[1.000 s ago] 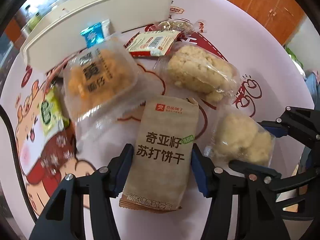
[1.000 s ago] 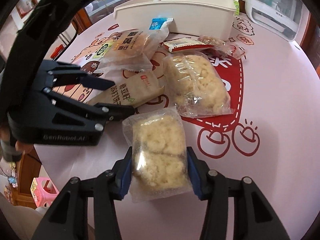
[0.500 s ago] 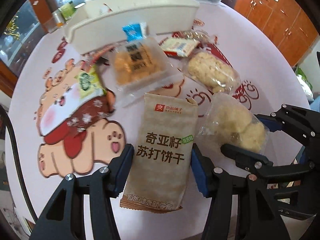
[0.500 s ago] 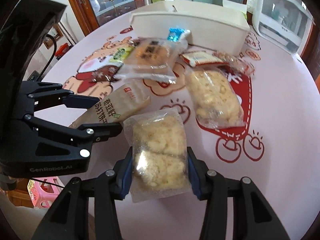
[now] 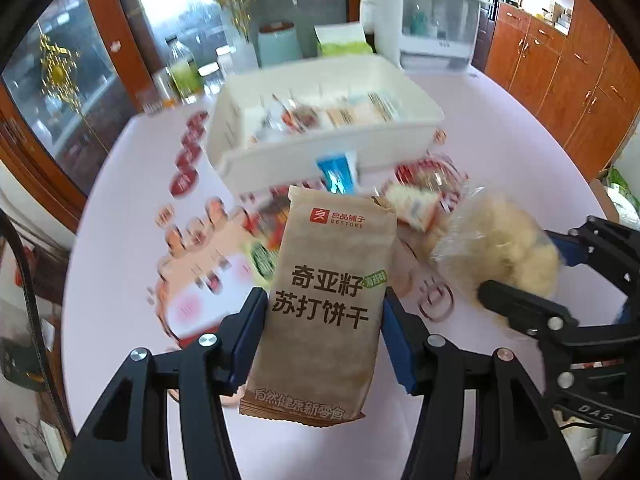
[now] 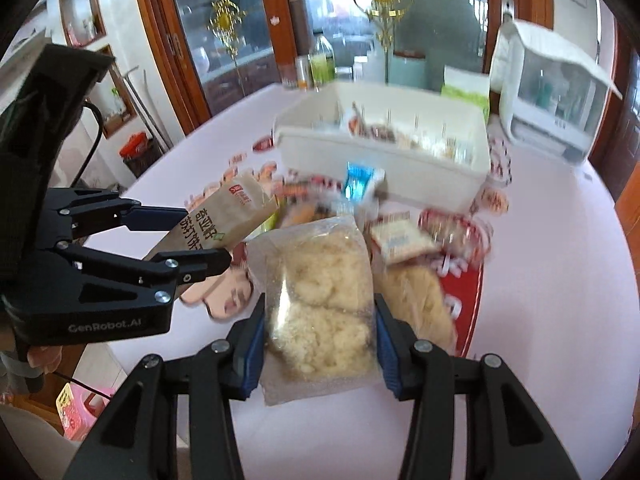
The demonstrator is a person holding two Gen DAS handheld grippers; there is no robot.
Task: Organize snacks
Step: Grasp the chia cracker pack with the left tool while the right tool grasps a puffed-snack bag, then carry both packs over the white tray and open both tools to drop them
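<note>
Tongs (image 5: 324, 340) (image 6: 318, 344) raised, tilted down, gripping packets.

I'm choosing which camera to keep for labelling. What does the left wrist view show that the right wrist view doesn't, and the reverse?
Only the left wrist view shows the full printed front of the brown paper cracker packet clamped in the left hand-held gripper.

Only the right wrist view shows the clear bag of pale crumbly snacks face-on in the right hand-held gripper, plus a pink basket below the table.

Both show the white rectangular plastic bin holding snacks and the blue sachet in front of it.
</note>
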